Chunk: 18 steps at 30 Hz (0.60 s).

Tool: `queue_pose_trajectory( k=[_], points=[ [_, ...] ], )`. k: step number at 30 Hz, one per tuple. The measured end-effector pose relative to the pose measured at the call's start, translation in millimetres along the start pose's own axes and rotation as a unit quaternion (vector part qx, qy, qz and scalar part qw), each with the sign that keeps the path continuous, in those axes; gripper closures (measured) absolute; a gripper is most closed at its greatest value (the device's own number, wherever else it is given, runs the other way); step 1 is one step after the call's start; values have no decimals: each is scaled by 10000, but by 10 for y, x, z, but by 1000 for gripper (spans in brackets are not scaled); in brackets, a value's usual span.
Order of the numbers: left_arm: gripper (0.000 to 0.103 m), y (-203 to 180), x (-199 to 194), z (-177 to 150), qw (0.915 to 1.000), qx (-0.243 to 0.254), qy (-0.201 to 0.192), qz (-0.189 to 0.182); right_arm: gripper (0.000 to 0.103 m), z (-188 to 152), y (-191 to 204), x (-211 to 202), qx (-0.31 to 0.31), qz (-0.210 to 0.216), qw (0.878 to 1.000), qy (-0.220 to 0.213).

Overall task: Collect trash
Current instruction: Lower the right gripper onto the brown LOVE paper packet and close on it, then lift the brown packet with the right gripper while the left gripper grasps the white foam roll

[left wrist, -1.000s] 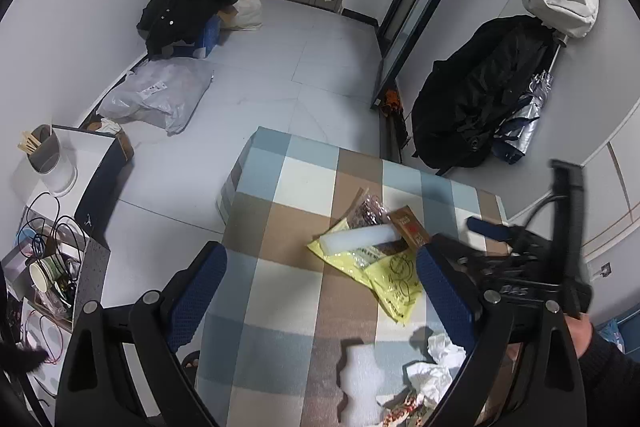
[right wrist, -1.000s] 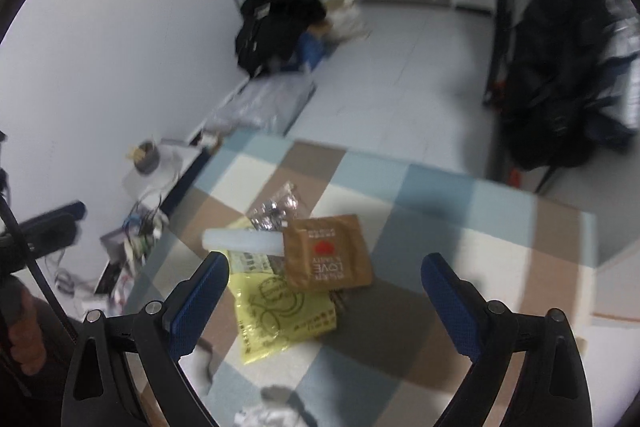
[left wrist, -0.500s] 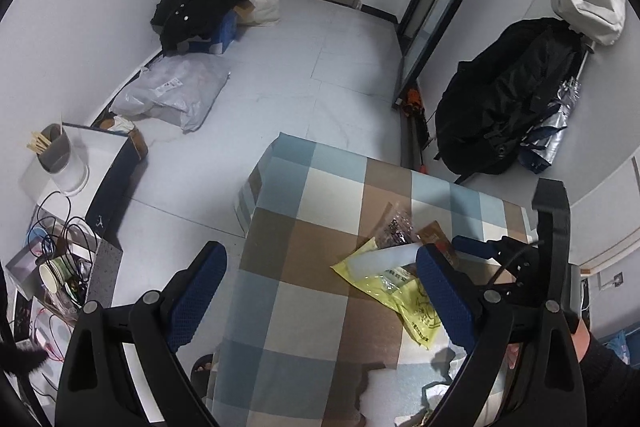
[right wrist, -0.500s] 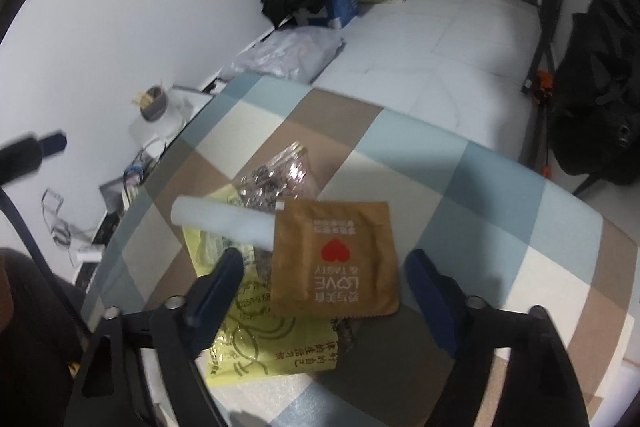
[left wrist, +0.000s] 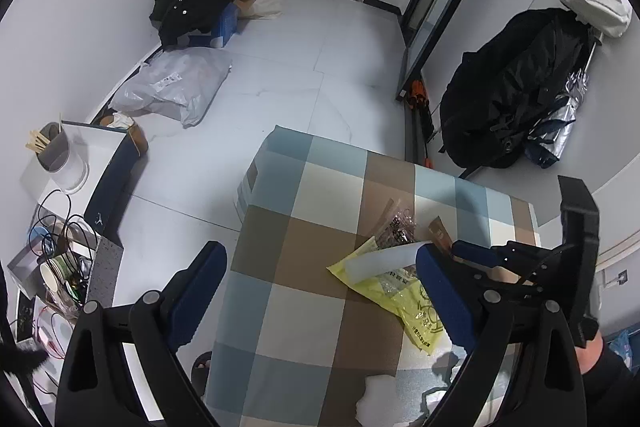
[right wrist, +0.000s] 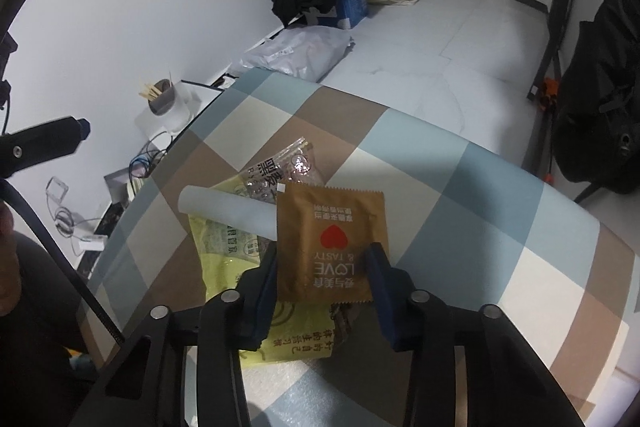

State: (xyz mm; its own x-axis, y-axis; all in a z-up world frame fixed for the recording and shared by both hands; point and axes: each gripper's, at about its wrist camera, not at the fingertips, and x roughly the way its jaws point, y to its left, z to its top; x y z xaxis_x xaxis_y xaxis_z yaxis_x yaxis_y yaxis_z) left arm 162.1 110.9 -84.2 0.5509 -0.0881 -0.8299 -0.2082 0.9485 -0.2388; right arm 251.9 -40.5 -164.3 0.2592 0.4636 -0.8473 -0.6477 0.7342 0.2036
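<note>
Right claw [right wrist: 323,269] reaches low over the checked table [right wrist: 460,187], its blue fingers [right wrist: 378,279] flanking the near end of a brown packet [right wrist: 330,239]; whether they pinch it I cannot tell. Its upside-down print reads "LOVE & TASTY" under a red heart. Beneath lie a yellow bag [right wrist: 224,251], white roll [right wrist: 228,205] and clear wrapper [right wrist: 286,171]. Left claw [left wrist: 316,287] hovers higher beside them, fingers spread wide, holding nothing.
</note>
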Motion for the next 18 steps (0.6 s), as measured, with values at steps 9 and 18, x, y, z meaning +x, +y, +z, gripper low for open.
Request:
queue_pose_trajectory(
  k=[9,18],
  points=[
    [9,-68,68,-14,9992,274,-20,302,84,18,-32,-161,17,108,9998,-140],
    [9,-169,303,-53,9977,554,185,329,100,26,-134,-402,120,84,9988,-464]
  ],
)
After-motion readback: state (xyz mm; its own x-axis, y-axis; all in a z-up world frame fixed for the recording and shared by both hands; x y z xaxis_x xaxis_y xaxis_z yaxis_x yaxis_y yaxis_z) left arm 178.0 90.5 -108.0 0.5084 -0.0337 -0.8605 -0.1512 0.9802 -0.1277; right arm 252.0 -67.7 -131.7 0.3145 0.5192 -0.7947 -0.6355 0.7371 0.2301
